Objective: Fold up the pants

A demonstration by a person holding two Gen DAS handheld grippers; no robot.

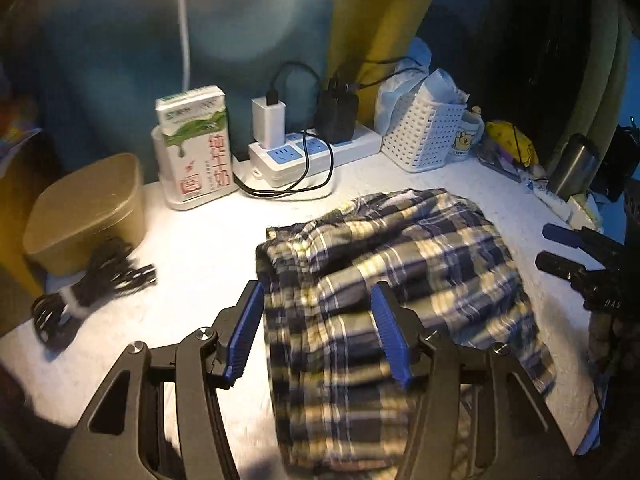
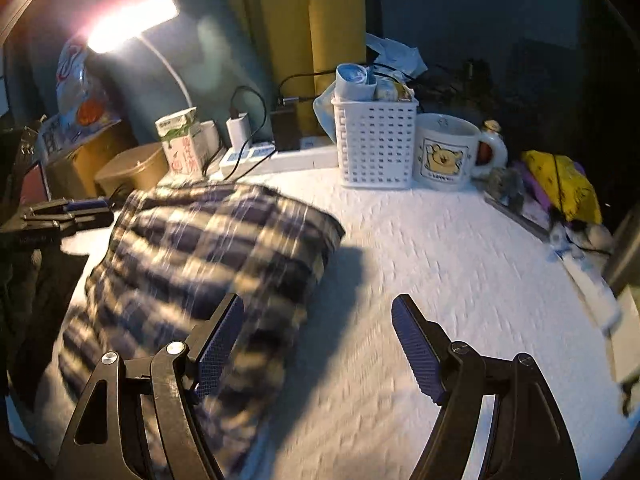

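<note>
The plaid pants (image 1: 400, 248) lie in a folded, bunched pile on the white table (image 1: 200, 248). My left gripper (image 1: 317, 286) hovers over their near left part. Its jaws stand apart, with cloth below and between the blue pads (image 1: 244, 332), and neither pad presses on it. In the right wrist view the pants (image 2: 208, 240) fill the left side. My right gripper (image 2: 318, 304) is open beside their right edge, over bare table (image 2: 440, 260), with its left finger above the cloth. Each gripper shows at the edge of the other's view: the right gripper (image 1: 560, 248) and the left gripper (image 2: 80, 212).
Along the back stand a milk carton (image 1: 196, 140), a power strip (image 1: 312, 152) with chargers, a white basket (image 1: 424, 136) and a bear mug (image 2: 444, 152). A tan box (image 1: 84, 208) and a cable bundle (image 1: 92, 284) sit left. A lit lamp (image 2: 132, 20) hangs overhead.
</note>
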